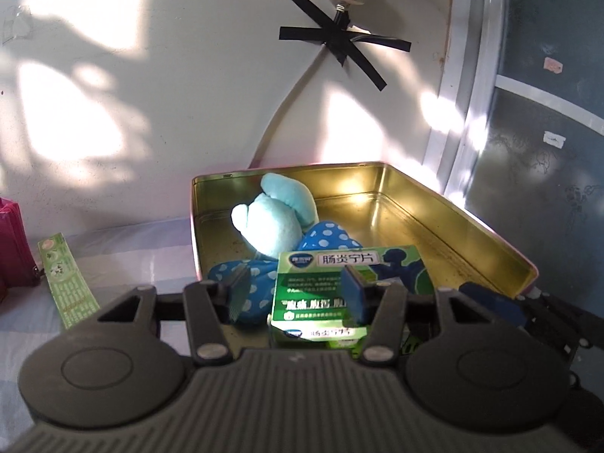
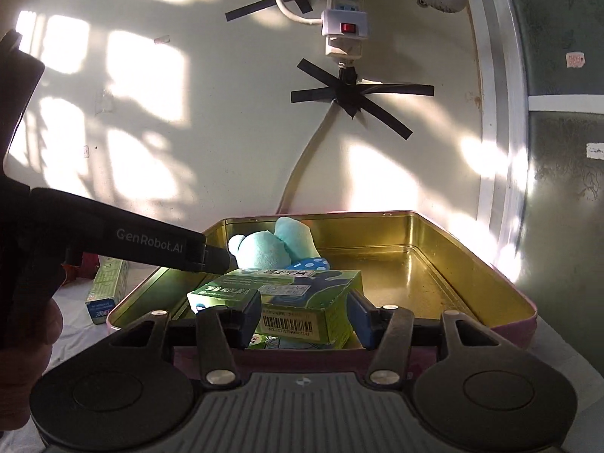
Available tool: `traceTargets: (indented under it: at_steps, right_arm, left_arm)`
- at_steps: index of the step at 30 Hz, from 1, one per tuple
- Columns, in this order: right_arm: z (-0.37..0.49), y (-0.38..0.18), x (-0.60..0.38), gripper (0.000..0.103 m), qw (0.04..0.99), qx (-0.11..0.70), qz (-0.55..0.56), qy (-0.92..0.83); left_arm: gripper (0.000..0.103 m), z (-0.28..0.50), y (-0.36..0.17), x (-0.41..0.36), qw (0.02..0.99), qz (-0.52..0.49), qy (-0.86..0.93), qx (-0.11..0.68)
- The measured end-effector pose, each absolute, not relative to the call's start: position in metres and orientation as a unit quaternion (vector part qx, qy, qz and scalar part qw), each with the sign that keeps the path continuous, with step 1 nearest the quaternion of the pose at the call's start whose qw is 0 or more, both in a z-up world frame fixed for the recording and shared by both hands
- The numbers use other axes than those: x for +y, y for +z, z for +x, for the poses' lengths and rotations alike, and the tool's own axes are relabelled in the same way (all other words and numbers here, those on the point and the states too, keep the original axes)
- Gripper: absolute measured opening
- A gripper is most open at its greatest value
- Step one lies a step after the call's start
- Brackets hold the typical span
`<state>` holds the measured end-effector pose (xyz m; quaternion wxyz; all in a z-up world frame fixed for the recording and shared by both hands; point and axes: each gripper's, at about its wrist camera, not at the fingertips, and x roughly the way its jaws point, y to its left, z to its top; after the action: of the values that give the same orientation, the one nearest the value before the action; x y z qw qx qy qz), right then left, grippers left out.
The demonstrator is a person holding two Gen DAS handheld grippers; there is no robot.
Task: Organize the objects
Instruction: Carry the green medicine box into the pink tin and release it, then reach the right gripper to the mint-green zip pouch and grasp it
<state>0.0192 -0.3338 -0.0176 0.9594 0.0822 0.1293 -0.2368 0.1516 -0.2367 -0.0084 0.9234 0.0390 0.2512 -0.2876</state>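
inside gold tin (image 2: 453,264): green box (image 2: 302,290) "肠炎宁片"; left gripper (image 1: 298,290) "genrobot.ai", right gripper (image 2: 305,321) both half-open, empty.

Tin (image 2: 524,313), perhaps toothpaste box (image 2: 107,287), on bedsheet (image 1: 124,249)

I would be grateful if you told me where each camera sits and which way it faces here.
Left wrist view: on the left gripper, looking slightly down into the gold tin; its fingers straddle the green medicine box, and the right gripper's tip shows at right.
Right wrist view: on the right gripper, facing the same tin from its near edge; the left gripper reaches in, a hand at left.
Shared: tin, box, blue plush toy, taped cable on the wall.
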Motion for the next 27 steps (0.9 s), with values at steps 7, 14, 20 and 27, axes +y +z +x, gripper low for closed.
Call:
traceTargets:
  at_steps: [7, 14, 20, 27]
  right_arm:
    - [-0.014, -0.008, -0.307, 0.051, 0.965, 0.075, 0.13, -0.214]
    - [-0.009, 0.002, -0.249, 0.052, 0.977, 0.08, 0.13, -0.146]
    - [0.034, -0.006, -0.199, 0.052, 0.98, 0.138, 0.124, -0.077]
    - [0.09, -0.023, -0.159, 0.052, 0.965, 0.219, 0.145, -0.022]
  left_arm:
    - [0.056, 0.113, 0.004, -0.188, 0.944, 0.05, -0.25, 0.21]
    - [0.059, 0.101, -0.009, -0.115, 0.962, 0.064, -0.154, 0.218]
    - [0.06, 0.111, -0.031, -0.049, 0.962, 0.055, -0.081, 0.255]
    - [0.06, 0.124, -0.055, 0.041, 0.963, 0.047, -0.002, 0.266]
